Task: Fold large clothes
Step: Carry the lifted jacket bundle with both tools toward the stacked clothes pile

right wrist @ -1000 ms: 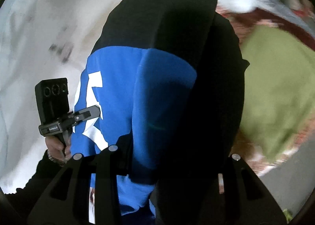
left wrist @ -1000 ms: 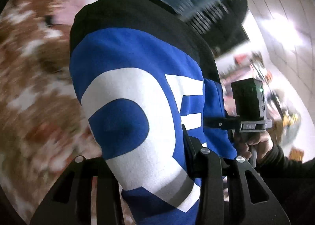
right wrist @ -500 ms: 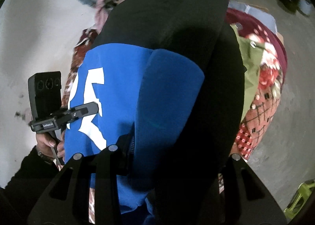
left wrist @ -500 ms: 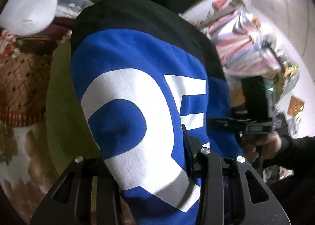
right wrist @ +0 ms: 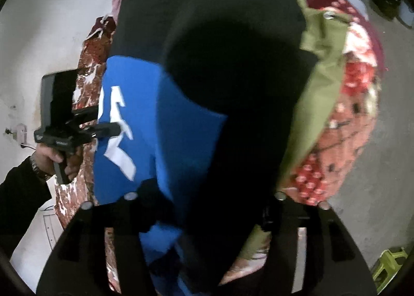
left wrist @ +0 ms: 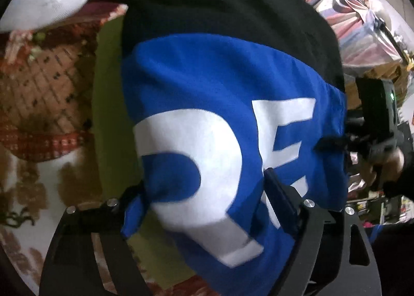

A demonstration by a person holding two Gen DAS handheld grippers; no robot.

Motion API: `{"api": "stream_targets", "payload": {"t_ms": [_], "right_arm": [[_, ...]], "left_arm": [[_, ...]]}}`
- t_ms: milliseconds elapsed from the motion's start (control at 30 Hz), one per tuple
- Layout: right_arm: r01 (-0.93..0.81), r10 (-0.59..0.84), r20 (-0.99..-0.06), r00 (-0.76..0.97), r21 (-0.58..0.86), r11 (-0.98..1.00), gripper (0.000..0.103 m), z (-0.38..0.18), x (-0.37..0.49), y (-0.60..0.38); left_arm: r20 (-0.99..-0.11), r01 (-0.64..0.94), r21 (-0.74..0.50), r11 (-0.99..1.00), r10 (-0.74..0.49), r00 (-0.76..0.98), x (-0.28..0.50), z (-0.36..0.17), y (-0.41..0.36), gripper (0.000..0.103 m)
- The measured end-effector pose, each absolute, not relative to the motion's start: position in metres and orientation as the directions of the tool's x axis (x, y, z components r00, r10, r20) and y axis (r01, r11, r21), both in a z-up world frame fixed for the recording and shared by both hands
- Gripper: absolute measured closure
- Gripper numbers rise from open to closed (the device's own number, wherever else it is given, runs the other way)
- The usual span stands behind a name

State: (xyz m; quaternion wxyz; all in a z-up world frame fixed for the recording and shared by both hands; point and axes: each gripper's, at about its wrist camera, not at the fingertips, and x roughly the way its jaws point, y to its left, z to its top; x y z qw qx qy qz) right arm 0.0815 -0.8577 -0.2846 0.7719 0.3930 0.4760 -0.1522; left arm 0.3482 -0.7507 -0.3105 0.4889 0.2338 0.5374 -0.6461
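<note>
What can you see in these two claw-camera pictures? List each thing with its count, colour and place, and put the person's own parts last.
sweatshirt: one, blue and black with white letters, held up between both claws
green cloth: one, olive, lying behind the sweatshirt
patterned cover: one, red and white, under the green cloth
stool: one, green, floor at lower right
left claw: one, black, gripping blue fabric
right claw: one, black, gripping the sweatshirt
</note>
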Motion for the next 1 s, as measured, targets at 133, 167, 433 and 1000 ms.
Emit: {"api": "stream_targets", "payload": {"t_ms": [133,167,433,1000], "right_arm": [[0.633,0.098,-0.892,0.441,0.387,0.67,0.033,-0.273,0.07,-0.864],[0.639,0.089,-0.897,0.434,0.376,0.671,0.033,-0.27,0.066,-0.866],[0.661,-0.097,-0.89,0.446,0.255,0.706,0.031,-0.198,0.066,-0.865],[0.828,-0.359,-0.901,0.243,0.0,0.561,0.005,-0.25,0.139,-0.915]], "left_arm": [[-0.863,0.926,-0.368,0.089,-0.404,-0.304,0.349,-0.287,-0.724,0.019],[-0.868,0.931,-0.352,0.096,-0.406,-0.286,0.347,-0.282,-0.718,0.02],[-0.848,0.966,-0.251,0.061,-0.495,-0.189,0.32,-0.202,-0.697,0.007],[-0.867,0.943,-0.083,0.321,-0.49,0.091,0.29,-0.26,-0.8,0.004]]}}
